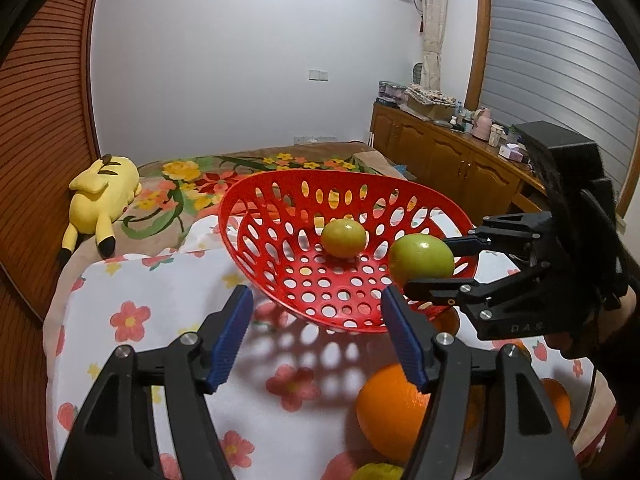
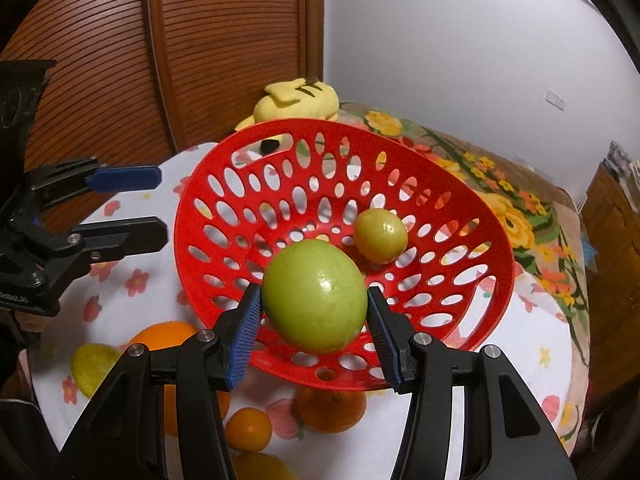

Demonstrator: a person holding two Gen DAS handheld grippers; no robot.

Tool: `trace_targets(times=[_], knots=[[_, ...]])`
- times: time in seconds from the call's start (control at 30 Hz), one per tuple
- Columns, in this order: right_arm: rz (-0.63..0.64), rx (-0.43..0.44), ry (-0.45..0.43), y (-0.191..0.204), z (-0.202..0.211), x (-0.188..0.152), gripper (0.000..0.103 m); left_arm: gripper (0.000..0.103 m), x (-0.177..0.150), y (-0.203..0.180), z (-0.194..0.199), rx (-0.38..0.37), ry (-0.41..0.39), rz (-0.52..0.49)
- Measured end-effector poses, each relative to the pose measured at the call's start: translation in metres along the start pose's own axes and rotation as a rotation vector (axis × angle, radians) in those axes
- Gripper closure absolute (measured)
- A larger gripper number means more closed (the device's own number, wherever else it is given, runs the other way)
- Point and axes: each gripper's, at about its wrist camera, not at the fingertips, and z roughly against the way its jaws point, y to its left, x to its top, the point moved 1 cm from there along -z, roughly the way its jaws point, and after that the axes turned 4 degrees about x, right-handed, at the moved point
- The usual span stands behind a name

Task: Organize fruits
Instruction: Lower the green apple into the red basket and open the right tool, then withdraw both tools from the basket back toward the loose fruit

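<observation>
Right now the right gripper (image 2: 314, 312) squeezes a big green fruit (image 2: 315, 295) between its blue pads, just over the near rim of the red basket (image 2: 224, 248). The basket's middle lies ahead, toward 12 o'clock, where a smaller green fruit (image 2: 381, 235) sits. The left gripper (image 1: 316, 336) is wide apart and holds nothing. Oranges (image 2: 331, 408) wait on the flowery cloth (image 1: 160, 304) at 6 o'clock. No writing is clear enough to read.

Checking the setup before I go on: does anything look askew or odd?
Yes: the red perforated plastic basket sits tilted, its near rim propped on an orange lying underneath, rather than flat on the flowered cloth.
</observation>
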Motion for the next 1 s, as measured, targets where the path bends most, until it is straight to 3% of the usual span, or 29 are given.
trace_targets(times=[0.3, 0.53, 1.0], knots=[[0.002, -0.004, 0.035, 0.000, -0.010, 0.005, 0.050, 0.036, -0.002, 0.006, 0.010, 0.011, -0.012, 0.009], [-0.012, 0.000, 0.007, -0.004, -0.002, 0.013, 0.049, 0.035, -0.006, 0.008, 0.013, 0.014, -0.010, 0.011], [-0.087, -0.049, -0.126, 0.013, 0.076, -0.013, 0.044, 0.034, -0.032, -0.005, 0.036, -0.023, -0.006, -0.003]])
